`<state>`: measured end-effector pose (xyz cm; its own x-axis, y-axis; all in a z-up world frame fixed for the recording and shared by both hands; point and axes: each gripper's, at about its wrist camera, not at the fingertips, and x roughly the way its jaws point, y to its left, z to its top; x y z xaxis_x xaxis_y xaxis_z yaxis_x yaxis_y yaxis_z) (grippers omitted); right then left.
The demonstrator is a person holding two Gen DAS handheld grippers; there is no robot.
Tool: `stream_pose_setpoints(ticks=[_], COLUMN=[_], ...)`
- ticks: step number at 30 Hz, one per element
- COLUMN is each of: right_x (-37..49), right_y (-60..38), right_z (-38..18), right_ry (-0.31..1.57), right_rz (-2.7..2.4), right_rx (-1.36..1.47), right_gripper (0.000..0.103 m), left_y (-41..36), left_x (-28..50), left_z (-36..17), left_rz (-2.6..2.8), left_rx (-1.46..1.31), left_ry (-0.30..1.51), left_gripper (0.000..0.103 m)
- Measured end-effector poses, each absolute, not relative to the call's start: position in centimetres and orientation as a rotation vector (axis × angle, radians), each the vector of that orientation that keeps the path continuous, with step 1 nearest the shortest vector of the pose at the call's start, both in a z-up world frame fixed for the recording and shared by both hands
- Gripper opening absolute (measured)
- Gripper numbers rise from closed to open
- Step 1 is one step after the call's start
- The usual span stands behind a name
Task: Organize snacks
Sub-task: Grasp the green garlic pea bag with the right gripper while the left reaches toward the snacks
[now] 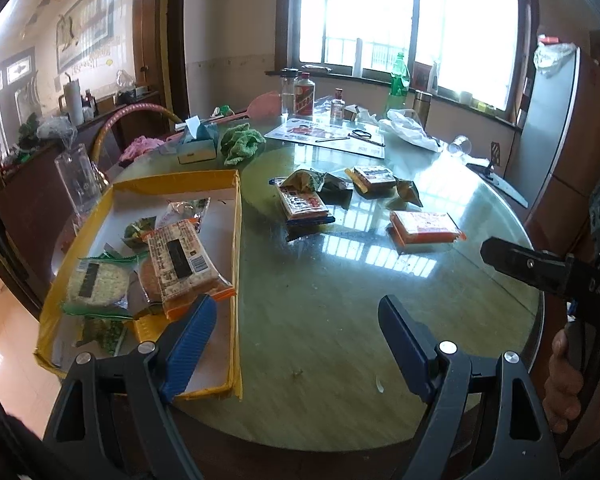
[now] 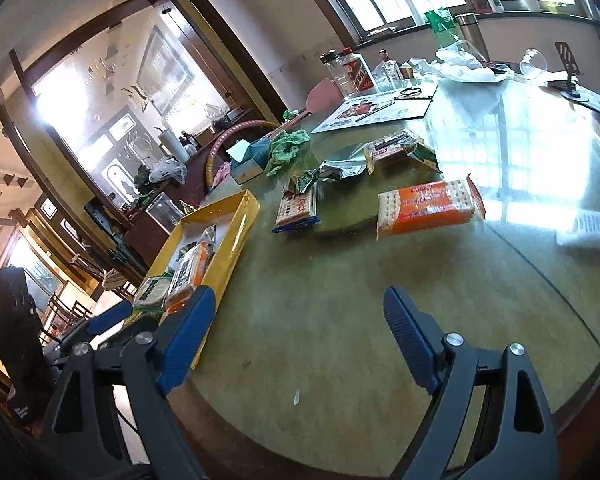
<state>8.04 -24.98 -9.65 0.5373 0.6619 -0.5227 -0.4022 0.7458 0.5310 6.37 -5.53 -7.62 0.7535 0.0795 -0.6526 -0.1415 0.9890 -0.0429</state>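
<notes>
A yellow-rimmed box (image 1: 236, 216) on the table's left holds several snack packs, with an orange cracker pack (image 1: 182, 262) on top; the box also shows in the right wrist view (image 2: 236, 236). Loose on the glass table lie an orange cracker pack (image 1: 424, 228) (image 2: 428, 208), a blue-edged pack (image 1: 304, 204) (image 2: 296, 208), another pack (image 1: 374, 178) (image 2: 392, 148) and green wrappers (image 1: 324, 184). My left gripper (image 1: 296, 332) is open and empty beside the box's near end. My right gripper (image 2: 296, 324) is open and empty above the table's near part; its finger shows in the left wrist view (image 1: 540, 268).
The far side of the table carries a tissue box (image 1: 198, 140), a green cloth (image 1: 242, 144), bottles (image 1: 304, 94), a printed mat (image 1: 328, 136), a white plastic bag (image 1: 412, 128) and a glass (image 1: 458, 146). A paper (image 2: 592, 230) lies at the right edge.
</notes>
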Motion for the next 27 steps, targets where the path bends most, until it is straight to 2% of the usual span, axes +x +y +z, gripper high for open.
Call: stream_pose_setpoints(ticks=[10, 22, 23, 25, 27], right_x=[18.6, 32.2, 32.9, 33.8, 33.9], right_y=[-24.6, -23.7, -23.9, -24.2, -24.3], right_z=[-10.4, -13.7, -14.2, -15.3, -15.8], right_ry=[0.851, 1.018, 1.038, 1.073, 1.09], right_rz=[0.55, 0.363, 0.357, 0.352, 0.355], right_rx=[0.327, 0.246, 0.254, 0.28, 0.284], right_gripper=[0.082, 0.072, 0.064, 0.057, 0.046], left_y=[-1.8, 0.4, 0.5, 0.6, 0.6], left_x=[9.3, 10.5, 10.6, 10.7, 10.9], left_z=[-9.8, -9.6, -9.7, -9.8, -10.0], left_rz=[0.114, 0.083, 0.081, 0.085, 0.089], left_rx=[-0.191, -0.248, -0.247, -0.246, -0.247], left_ry=[0.748, 0.726, 0.729, 0.732, 0.736], left_gripper=[0.083, 0.083, 0.083, 0.083, 0.083])
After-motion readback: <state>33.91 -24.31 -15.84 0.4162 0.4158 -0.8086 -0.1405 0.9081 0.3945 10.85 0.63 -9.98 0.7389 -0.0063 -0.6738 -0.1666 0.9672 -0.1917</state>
